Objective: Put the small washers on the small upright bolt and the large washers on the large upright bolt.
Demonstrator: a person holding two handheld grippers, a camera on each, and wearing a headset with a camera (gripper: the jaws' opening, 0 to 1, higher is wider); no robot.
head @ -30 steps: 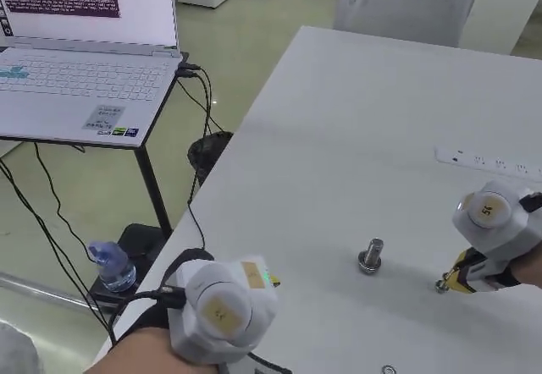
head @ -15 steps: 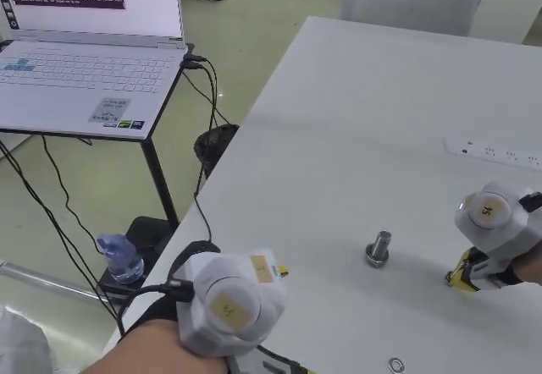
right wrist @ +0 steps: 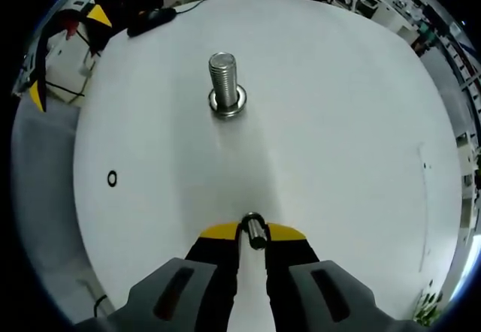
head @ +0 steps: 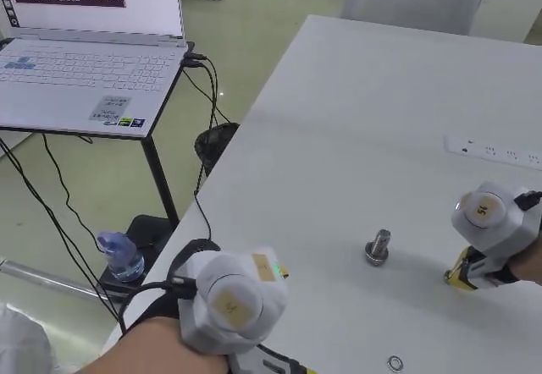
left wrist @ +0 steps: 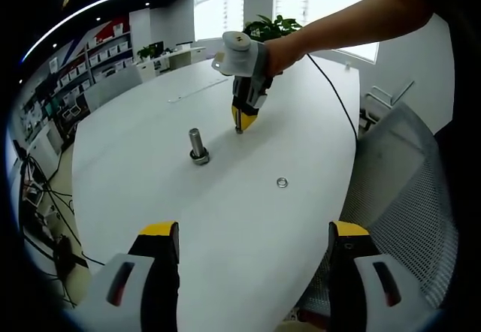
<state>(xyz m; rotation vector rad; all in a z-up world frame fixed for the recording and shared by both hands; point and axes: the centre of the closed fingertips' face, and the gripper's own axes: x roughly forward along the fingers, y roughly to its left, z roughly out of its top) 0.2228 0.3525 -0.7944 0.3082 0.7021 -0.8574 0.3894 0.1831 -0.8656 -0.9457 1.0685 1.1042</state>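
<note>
Right claw (head: 457, 279) unmoved, clamping small bolt (right wrist: 254, 229)

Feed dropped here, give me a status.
Left gripper open, holding nothing. Right gripper shut on the small bolt, down at the table. Large bolt upright, one washer lying loose. Nothing in the way.

Open laptop (head: 85, 61) on side stand (head: 157, 179), water bottle (head: 118, 257) beneath, power strip (head: 495, 151) on table (head: 356, 112).
</note>
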